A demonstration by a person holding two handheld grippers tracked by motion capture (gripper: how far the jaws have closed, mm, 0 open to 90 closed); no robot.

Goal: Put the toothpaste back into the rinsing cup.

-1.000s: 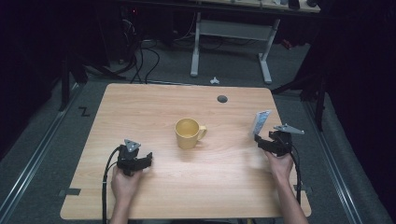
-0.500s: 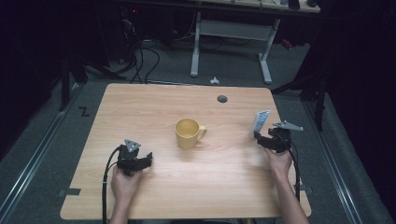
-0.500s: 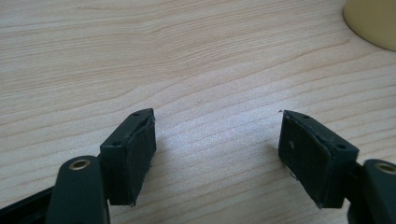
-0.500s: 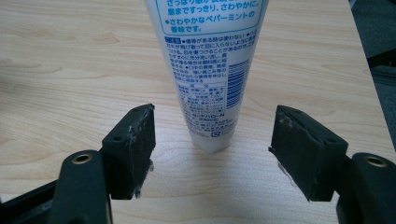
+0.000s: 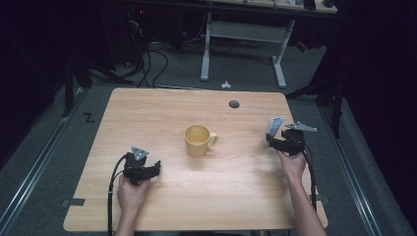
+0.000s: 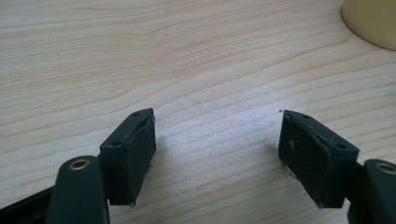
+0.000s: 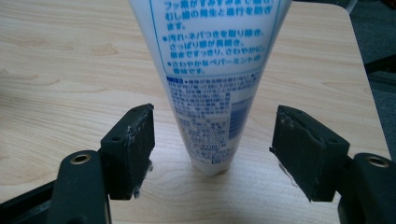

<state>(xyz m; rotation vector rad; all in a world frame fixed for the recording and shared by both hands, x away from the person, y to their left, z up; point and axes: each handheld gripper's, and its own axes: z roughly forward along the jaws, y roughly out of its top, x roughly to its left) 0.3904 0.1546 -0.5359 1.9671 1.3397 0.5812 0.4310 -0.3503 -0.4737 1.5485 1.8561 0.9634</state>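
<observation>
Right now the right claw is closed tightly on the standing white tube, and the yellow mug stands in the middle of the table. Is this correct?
Not quite. The right claw is open: in the right gripper view its jaws stand apart on both sides of the white tube, with a gap on each side. The tube stands upright between them. The yellow mug does stand mid-table.

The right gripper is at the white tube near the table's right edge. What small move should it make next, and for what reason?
Probably it should close its jaws on the tube. In the right gripper view the tube stands upright between the jaws of the right gripper, with a gap at each pad, so nothing holds it yet. The yellow mug stands apart, mid-table, with its mouth open upward.
</observation>
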